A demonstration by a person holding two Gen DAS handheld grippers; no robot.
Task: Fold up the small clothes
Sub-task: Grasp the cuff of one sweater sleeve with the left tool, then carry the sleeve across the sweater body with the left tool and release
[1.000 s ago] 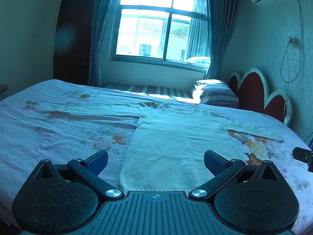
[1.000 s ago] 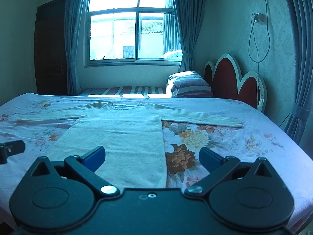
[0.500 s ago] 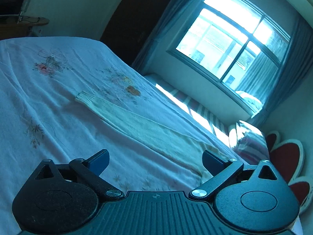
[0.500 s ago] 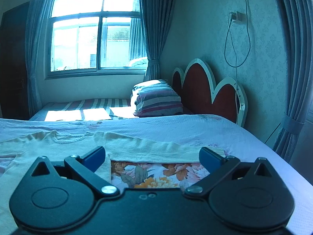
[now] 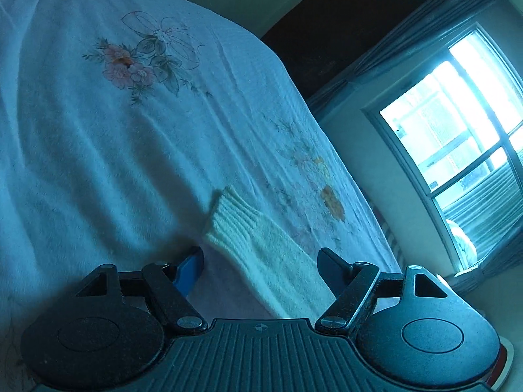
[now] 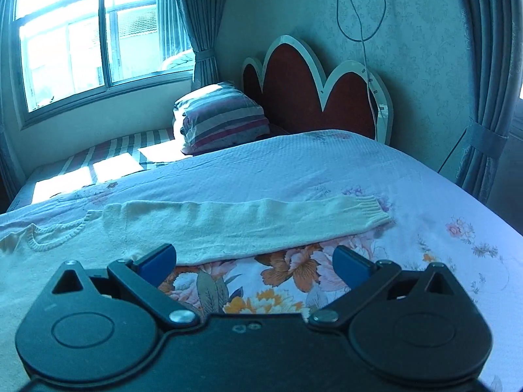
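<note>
bed (image 6: 327, 163) fills both views, covered by a pale floral bedspread (image 5: 98, 130). behind it stand a red scalloped headboard (image 6: 294, 88), a bright window (image 6: 81, 39) and a striped pillow (image 6: 222, 117). cream sweater (image 6: 98, 245) lies flat on the bedspread, its right sleeve (image 6: 261, 222) stretched sideways, its left sleeve (image 5: 261, 251) ending in a ribbed cuff (image 5: 232, 215). left claw (image 5: 260, 261) hangs wide apart over the left sleeve just behind that cuff, gripping nothing. right claw (image 6: 255, 261) gapes wide just near the right sleeve's lower edge, also holding nothing.
</note>
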